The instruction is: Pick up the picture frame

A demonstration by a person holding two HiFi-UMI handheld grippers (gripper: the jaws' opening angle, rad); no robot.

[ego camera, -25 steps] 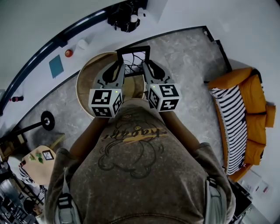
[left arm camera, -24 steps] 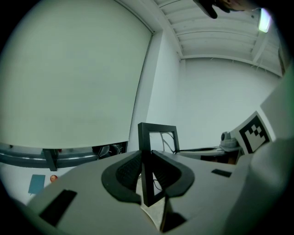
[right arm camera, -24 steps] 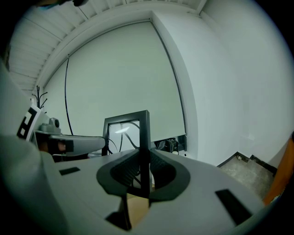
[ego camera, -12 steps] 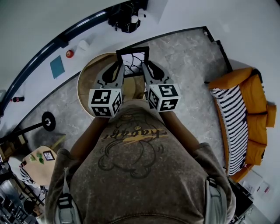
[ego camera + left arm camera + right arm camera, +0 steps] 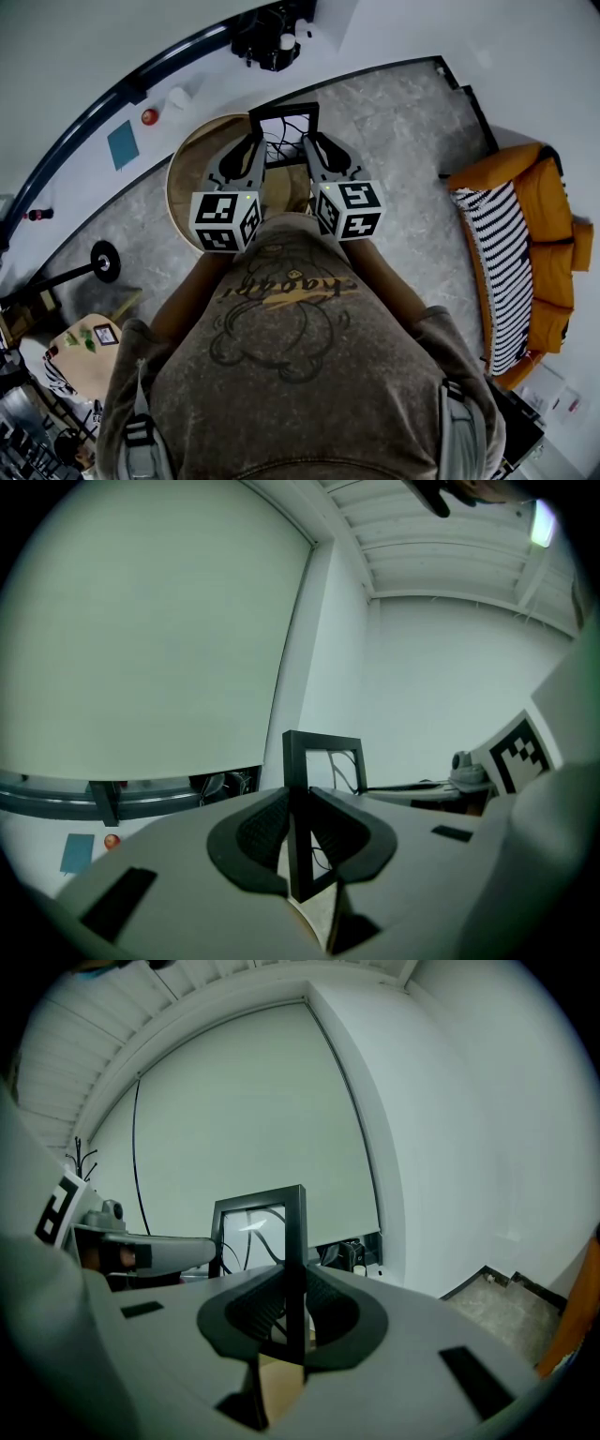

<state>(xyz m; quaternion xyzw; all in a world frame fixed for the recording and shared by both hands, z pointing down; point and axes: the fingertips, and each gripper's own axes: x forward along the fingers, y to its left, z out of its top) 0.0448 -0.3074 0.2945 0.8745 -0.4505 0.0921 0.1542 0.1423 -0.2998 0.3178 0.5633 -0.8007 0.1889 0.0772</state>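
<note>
Frame (image 5: 285, 131) recorded upright and facing the person, over the far part of the round wooden table (image 5: 186, 192). It is held from both sides: left gripper (image 5: 255, 141) pinched on the left side rail, right gripper (image 5: 310, 142) pinched on the right side rail. In each gripper view the ribbed pads are seen closed flat against a thin black rail, with nothing else between them. The lower end of each rail shows just below the jaws against pale wood. Whether the bottom edge rests on the table or is already clear of it cannot be told. Handling, judged: thin black moulding round a glazed pane, so probably light and stiff, but fragile at the glass and likely smooth on the rails. The side rails are judged the right place for the hold, since the pads are kept off the pane. With 2 grips, level and evenly spaced hands are advised, as a twist or squeeze between them would load the corners and the glass.
</note>
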